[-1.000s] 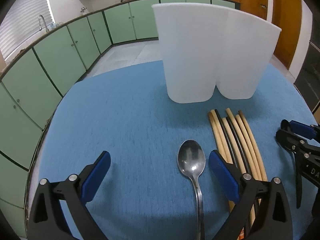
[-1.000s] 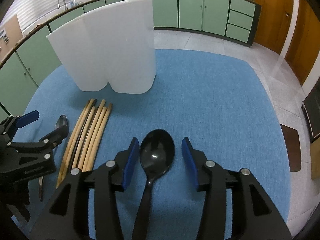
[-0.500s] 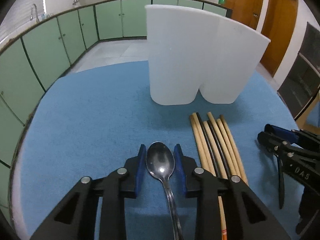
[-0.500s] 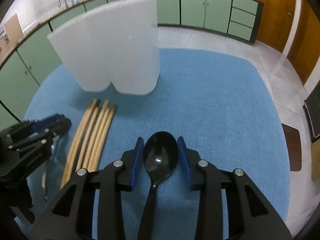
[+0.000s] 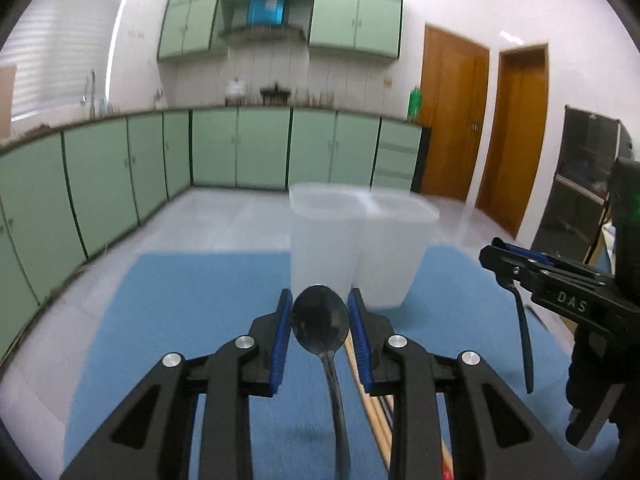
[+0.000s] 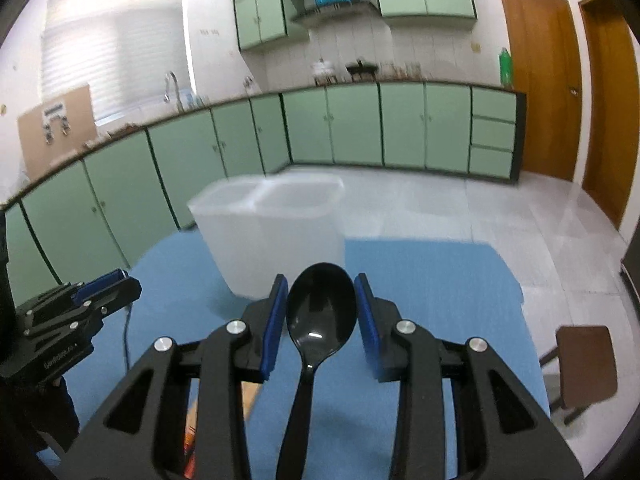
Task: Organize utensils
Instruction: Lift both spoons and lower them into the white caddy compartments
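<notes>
My left gripper (image 5: 320, 320) is shut on a metal spoon (image 5: 320, 322) and holds it lifted above the blue table mat (image 5: 180, 308). My right gripper (image 6: 321, 312) is shut on a black plastic spoon (image 6: 321, 312), also lifted. A white two-compartment holder (image 5: 360, 240) stands upright on the mat just beyond both spoons; it also shows in the right wrist view (image 6: 276, 232). Wooden and black chopsticks (image 5: 376, 408) lie on the mat under the left gripper. The right gripper shows at the right of the left wrist view (image 5: 516, 268).
The round table's far edge (image 5: 200, 254) lies just behind the holder. Green kitchen cabinets (image 5: 240, 148) line the far wall. A brown stool (image 6: 584, 364) stands on the floor right of the table. The left gripper shows at the left of the right wrist view (image 6: 112, 288).
Both grippers closed on their spoons, then lifted them off the mat and tilted up, so the views now look across the holder's open top toward the kitchen.
</notes>
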### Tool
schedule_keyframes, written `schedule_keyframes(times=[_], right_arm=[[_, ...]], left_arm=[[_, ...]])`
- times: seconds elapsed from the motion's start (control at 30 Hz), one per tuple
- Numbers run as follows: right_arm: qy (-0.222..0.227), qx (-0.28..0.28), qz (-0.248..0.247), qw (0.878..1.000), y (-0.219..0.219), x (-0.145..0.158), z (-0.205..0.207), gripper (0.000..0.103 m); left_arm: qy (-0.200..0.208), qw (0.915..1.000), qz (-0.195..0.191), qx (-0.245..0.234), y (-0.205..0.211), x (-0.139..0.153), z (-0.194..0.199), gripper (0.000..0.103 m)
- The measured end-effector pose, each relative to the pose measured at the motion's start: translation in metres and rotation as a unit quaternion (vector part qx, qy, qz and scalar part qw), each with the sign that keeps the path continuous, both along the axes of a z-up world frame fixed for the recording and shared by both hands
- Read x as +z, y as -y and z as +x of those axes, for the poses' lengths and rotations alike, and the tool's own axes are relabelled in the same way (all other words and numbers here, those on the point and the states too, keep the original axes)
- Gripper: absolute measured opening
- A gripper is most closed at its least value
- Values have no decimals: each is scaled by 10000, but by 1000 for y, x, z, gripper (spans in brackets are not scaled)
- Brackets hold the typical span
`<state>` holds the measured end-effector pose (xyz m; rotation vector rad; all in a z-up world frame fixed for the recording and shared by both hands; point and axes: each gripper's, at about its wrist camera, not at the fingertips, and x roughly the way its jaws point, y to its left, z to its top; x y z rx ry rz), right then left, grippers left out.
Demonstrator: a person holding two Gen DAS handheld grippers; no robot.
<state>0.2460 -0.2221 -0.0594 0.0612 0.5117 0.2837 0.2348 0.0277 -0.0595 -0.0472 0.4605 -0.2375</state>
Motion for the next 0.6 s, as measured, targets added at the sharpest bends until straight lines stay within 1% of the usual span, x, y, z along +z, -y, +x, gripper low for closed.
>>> schedule_keyframes(times=[0.1,0.2,0.27,0.3,0.37,0.47,0.53,0.6], right_arm=[[325,1,184,9993,0,19,3,33],[605,14,407,9973,4,42,21,33],[832,-20,459,9955,6,56,33,33],[926,-43,455,9947,5,64,41,33],[1030,-70,535,9932,6,74,57,33],[1156,-175,625,9912,6,84,83,33],[1244,-280,588,9901,4,88,101,33],[1285,-398,564,9893,3,86,120,33]], left_arm=[[259,9995,-172,-20,-7,19,1,28],[500,9984,-256,-70,1,40,8,28],[722,9969,-296,-95,0,58,16,28],[842,9956,-388,-136,0,70,22,28],[1007,9936,-482,-189,1,88,30,28],[1289,9903,-469,-221,6,112,49,28],[1349,9893,-497,-236,11,121,65,28],[1375,9896,-375,-179,15,124,83,28]])
